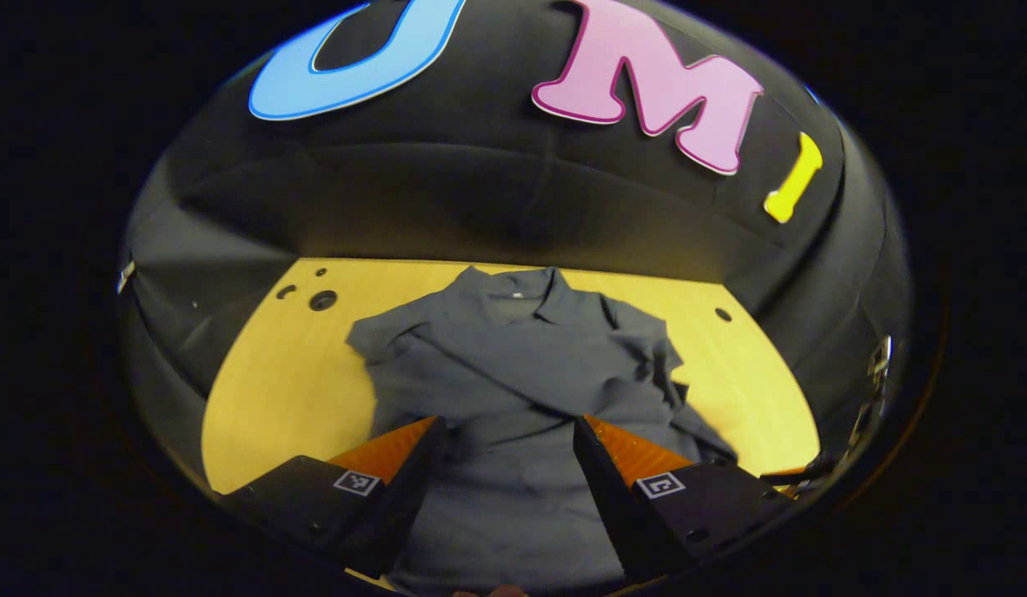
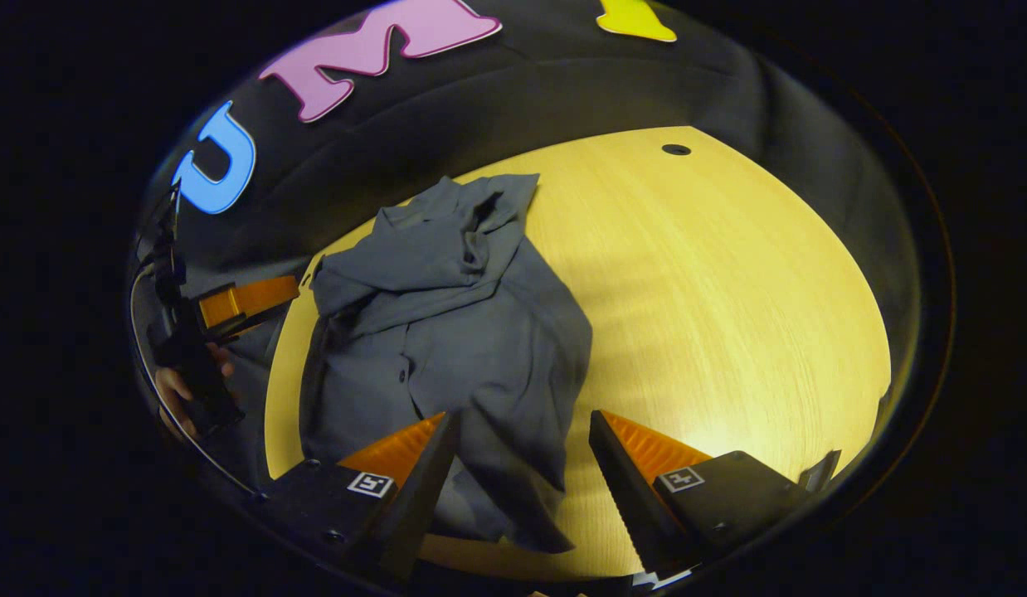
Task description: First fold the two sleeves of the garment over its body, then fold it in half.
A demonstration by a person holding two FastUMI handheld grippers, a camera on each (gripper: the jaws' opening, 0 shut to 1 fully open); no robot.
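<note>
A: Reporting garment position: the grey collared garment (image 1: 513, 373) lies on the yellow wooden table (image 1: 289, 390), collar toward the black cloth wall (image 1: 480, 199). All locations below are referenced to the garment.

B: Confirm sleeve condition.

A: In the left gripper view, one sleeve (image 1: 489, 361) lies folded across the garment's chest as a diagonal band. Bunched fabric sits at the garment's other shoulder; whether that sleeve lies fully over the body cannot be told. In the right gripper view, the garment (image 2: 447, 332) shows creased folds below the collar, and its lower hem hangs near the table's near edge.

B: State of the left gripper?

A: Left gripper (image 1: 507, 431): jaws spread wide above the garment's lower body, nothing between them.

B: And the right gripper?

A: Right gripper (image 2: 523, 431): jaws spread wide over the garment's lower corner, holding nothing. The left gripper (image 2: 240, 303), held by a hand (image 2: 177, 390), appears beside the garment's far side.
</note>
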